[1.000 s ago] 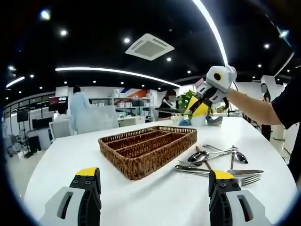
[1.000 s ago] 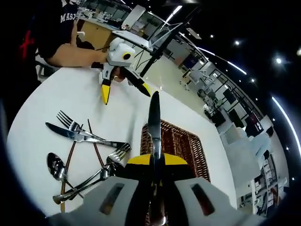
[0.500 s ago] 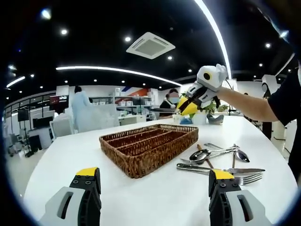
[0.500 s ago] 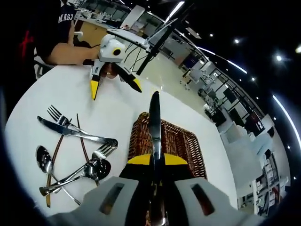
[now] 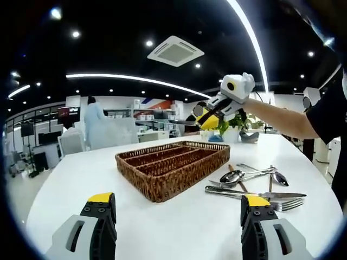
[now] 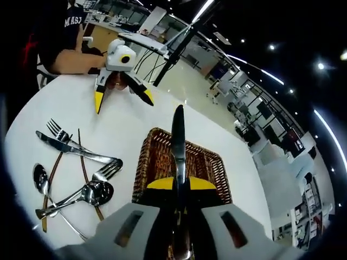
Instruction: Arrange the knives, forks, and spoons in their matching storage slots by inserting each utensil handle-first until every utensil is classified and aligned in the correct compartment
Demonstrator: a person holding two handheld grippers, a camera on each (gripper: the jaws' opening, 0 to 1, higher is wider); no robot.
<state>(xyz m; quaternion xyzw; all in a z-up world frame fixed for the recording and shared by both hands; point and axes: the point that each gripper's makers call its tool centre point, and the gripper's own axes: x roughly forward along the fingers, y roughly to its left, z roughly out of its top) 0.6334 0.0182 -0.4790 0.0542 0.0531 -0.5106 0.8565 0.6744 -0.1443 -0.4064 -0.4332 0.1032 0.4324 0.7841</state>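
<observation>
Right tongs (image 6: pixel 177 184) carry a knife (image 6: pixel 178 142) above the wicker tray (image 6: pixel 209 164); left tongs (image 5: pixel 176 216) idle, empty.

Right tongs are clamped on the knife, which projects toward 12 o'clock in the right gripper view, its long axis roughly parallel to the tray's slots directly beneath. Which end leads cannot be told. In the left gripper view the right tongs (image 5: pixel 209 118) hang over the tray's (image 5: pixel 173 167) far end, so the right hand is nearer the slots. Left tongs hover wide apart over the white counter (image 5: pixel 179 230), holding nothing. Remaining forks, spoons and a knife lie in a loose pile (image 5: pixel 255 187) at 3 o'clock of the tray. Judged next: lower along the slot line.
</observation>
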